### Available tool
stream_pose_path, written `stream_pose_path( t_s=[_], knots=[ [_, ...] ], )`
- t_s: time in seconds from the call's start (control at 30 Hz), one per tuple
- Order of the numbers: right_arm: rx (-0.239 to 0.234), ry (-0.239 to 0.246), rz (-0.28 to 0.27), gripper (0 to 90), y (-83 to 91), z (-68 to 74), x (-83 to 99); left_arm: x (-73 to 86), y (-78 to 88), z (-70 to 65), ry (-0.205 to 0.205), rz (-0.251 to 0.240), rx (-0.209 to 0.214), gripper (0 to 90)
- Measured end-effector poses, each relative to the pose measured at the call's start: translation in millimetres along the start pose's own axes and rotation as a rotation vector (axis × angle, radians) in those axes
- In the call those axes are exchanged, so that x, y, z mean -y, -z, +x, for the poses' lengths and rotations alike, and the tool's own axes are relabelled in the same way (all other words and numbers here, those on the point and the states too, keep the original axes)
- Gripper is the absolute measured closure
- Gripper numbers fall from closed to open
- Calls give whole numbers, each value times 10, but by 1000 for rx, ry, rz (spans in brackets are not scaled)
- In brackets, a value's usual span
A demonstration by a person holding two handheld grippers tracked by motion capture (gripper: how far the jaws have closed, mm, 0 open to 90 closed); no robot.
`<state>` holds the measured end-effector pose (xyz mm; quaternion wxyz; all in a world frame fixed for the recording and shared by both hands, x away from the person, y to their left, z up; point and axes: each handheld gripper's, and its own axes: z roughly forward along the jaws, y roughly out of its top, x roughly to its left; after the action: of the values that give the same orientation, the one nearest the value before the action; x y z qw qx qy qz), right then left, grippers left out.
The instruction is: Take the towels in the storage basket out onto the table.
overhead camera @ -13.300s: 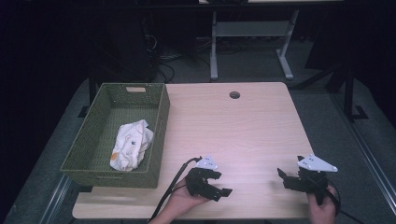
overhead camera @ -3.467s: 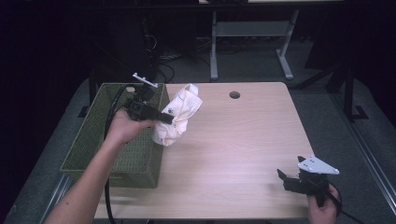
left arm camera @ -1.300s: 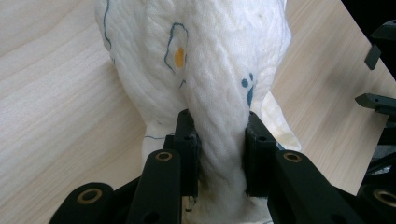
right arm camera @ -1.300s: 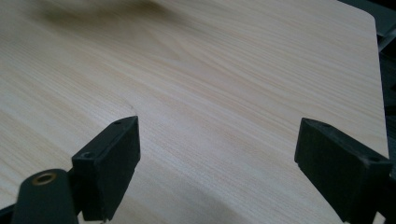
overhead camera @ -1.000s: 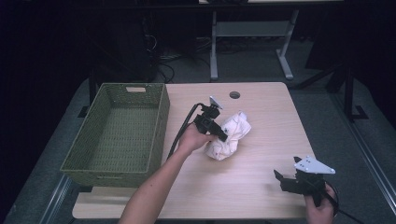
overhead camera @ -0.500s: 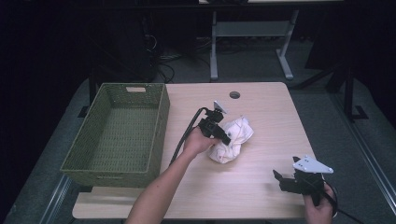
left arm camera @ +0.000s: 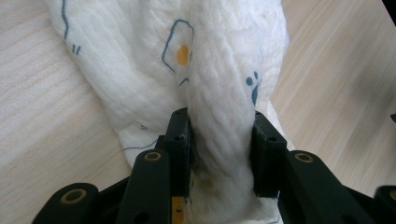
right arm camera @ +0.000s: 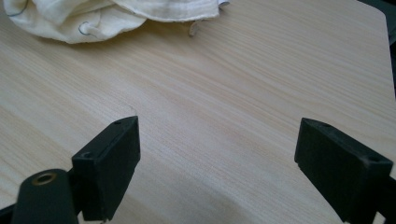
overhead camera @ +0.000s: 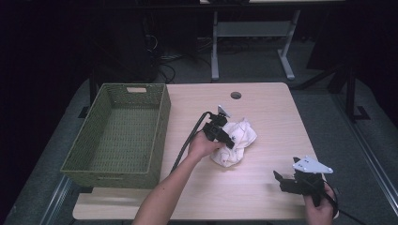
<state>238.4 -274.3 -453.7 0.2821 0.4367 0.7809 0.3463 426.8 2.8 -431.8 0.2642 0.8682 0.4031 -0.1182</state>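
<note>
White cloth (overhead camera: 234,142), crumpled, w/ blue and orange print, lies mid-table (overhead camera: 263,197), just right of green woven basket (overhead camera: 117,136). Left gripper (overhead camera: 224,136) is clamped on a thick fold of it; jaws have just been opening a bit, fabric between the pads and touching both. Right gripper (overhead camera: 287,181) rests near table's front right edge, well apart from cloth, jaws wide, holding nothing. Cloth's underside hidden; print too small to read from high view.

Lab or office: bare desk (overhead camera: 263,187), cable hole (overhead camera: 235,95), dark floor cables (overhead camera: 164,65), metal stand (overhead camera: 253,33).
</note>
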Motion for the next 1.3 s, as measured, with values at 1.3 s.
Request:
stream_pose_path(
  t_s=[1.3],
  knots=[
    [11, 16, 12, 139, -37, -5, -22, 311, 325, -237, -156, -75, -171, 416]
  ],
)
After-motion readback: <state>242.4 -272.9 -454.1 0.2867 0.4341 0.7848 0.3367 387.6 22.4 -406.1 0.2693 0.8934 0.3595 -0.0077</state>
